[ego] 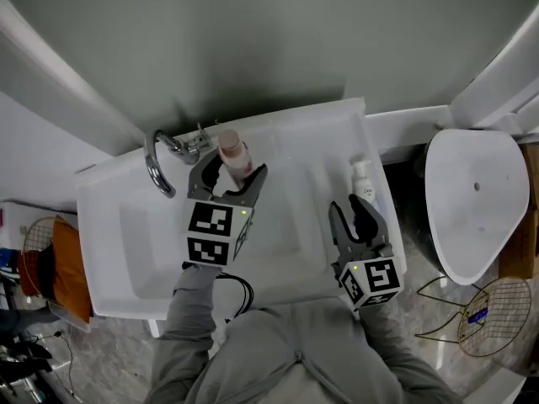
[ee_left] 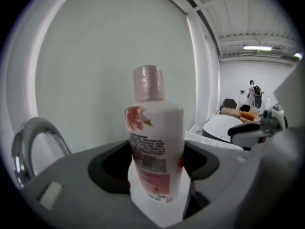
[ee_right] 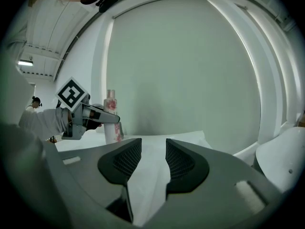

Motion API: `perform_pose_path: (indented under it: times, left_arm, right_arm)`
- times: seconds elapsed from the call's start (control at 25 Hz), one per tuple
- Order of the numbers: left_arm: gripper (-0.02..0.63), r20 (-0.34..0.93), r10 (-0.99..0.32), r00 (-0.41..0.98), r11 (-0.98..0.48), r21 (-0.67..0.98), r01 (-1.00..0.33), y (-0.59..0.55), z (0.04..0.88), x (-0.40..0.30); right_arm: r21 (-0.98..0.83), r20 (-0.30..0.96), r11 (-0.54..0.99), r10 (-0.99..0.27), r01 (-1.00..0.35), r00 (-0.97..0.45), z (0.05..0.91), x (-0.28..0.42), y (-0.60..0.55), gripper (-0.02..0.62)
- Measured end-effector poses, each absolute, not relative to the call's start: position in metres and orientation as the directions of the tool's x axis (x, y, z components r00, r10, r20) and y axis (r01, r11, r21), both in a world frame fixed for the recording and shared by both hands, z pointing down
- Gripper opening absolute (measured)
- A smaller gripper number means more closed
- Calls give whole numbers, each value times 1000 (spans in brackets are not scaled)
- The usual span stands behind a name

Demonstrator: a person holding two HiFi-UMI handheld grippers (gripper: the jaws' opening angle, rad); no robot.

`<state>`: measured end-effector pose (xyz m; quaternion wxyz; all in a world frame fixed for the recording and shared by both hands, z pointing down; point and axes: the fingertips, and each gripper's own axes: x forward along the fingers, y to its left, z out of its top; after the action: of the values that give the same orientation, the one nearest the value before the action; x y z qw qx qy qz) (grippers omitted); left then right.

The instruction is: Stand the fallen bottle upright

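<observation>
**Bottle upright in the left gripper – release not yet done**

Head view: the left gripper (ego: 232,173) has its jaws spread wide around the white plastic bottle with a pale pink cap and a floral label (ego: 234,154). The bottle is at the back of the white sink basin (ego: 143,242), just beside the curved chrome tap (ego: 156,162). The right gripper (ego: 349,213) hovers over the basin's right side, well apart from that bottle, near a second small white bottle (ego: 362,179) on the right ledge. I cannot tell whether that one stands or lies.

Left gripper view: the floral bottle (ee_left: 155,137) fills the gap between the jaws, cap up, its sides against the pads, so it looks clamped rather than merely framed.

Right gripper view: this gripper's own jaws stand a narrow gap apart with nothing between them. Farther off, the floral bottle (ee_right: 111,116) is vertical in the left gripper's grasp, its base at or just above the sink's rear ledge – contact cannot be made out.

Judgement: the righting itself looks done. What remains is to seat the base firmly, let go and draw the jaws back without tipping the bottle.
</observation>
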<state>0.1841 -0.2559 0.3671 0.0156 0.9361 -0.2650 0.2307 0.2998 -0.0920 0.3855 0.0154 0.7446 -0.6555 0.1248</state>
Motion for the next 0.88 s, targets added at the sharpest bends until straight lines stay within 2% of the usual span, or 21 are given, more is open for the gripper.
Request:
perform_pose_path:
  times: [0.4,0.88]
  left_arm:
    - [367,426,-497,756,-849,-60,-525,-226,363,88]
    - [367,436,-649,623,-719,-85,-689,-259,376,-91]
  right_arm:
    - [-127,215,-46,-976,-991,18,388,218,-119,141]
    - [-112,215,47,-974,-993,-70,388,97,-148,141]
